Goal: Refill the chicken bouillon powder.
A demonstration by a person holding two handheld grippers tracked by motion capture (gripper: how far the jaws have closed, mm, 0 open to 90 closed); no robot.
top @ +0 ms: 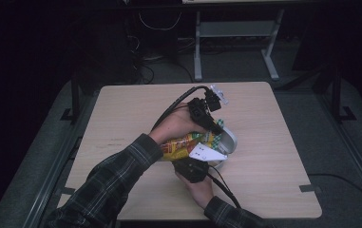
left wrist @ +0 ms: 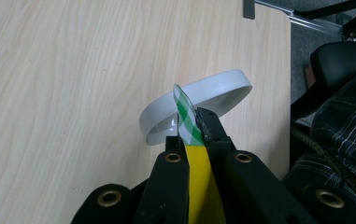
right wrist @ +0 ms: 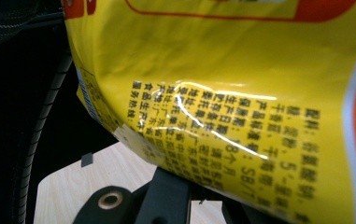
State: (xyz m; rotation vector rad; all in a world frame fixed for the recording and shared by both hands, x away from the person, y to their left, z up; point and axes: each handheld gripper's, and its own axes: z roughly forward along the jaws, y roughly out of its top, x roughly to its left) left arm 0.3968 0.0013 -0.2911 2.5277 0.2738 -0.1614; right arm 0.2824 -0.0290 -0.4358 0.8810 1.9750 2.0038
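The glossy yellow-and-orange snack packet (top: 184, 145) is held above the middle of the pale wooden table (top: 121, 118), stretched between the two hands just over the shallow white round bowl (top: 229, 140). The left gripper (left wrist: 192, 128) has its jaws pressed together on the packet's green-and-white checked end seam — seen edge-on in the left gripper view, with the bowl's rim right behind it. The right gripper (top: 191, 169) sits at the packet's lower end; in the right gripper view the printed yellow film lies across its jaws, and I cannot tell whether they are clamped or apart.

The step looks like opening the packet over the bowl; to do it well, keep the seam grip firm and square, pull the two ends steadily apart rather than jerking, and hold the mouth above the bowl so nothing spills onto the wood.

Counted: one packet; one bowl; two grippers; one table.
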